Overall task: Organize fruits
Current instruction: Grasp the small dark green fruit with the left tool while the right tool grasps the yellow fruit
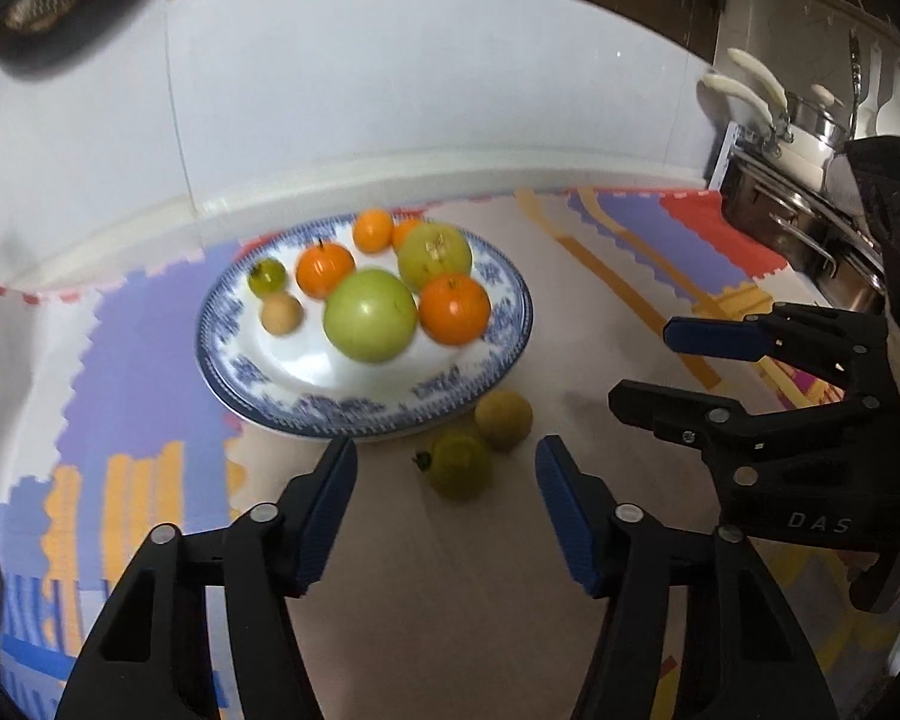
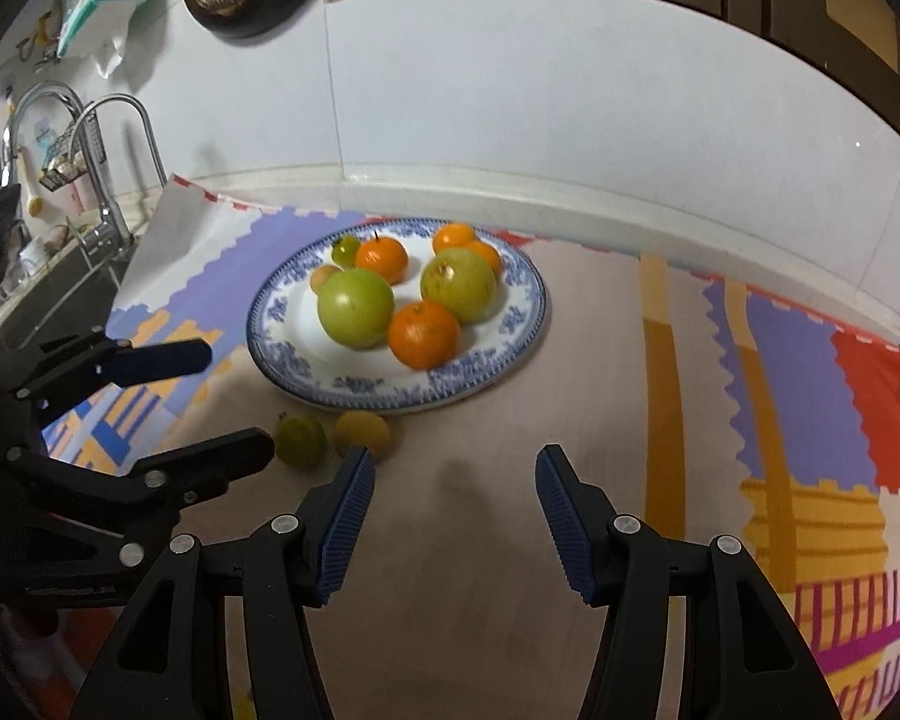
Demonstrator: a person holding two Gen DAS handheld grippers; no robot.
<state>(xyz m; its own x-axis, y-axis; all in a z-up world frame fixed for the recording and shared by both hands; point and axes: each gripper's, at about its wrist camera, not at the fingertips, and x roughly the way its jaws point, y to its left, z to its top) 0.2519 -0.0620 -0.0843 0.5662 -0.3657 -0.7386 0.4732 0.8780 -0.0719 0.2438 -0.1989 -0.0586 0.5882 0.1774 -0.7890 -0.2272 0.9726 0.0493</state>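
Both my grippers gape wide, empty — left gripper [image 1: 447, 510], right gripper [image 2: 453, 513]. Plate [image 1: 354, 414] holds most fruit. Two strays on mat just beside rim: small green fruit [image 1: 459, 465], yellowish fruit [image 1: 503, 420]. Pickup step, I judge — next, left descends over green one, closes gently.

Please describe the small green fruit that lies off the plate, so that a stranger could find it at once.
Find the blue-and-white plate of fruit. Just off its near rim, two small fruits lie on the mat. The green fruit is the nearer one with a dark stem; its neighbour, the yellowish fruit, shows none.
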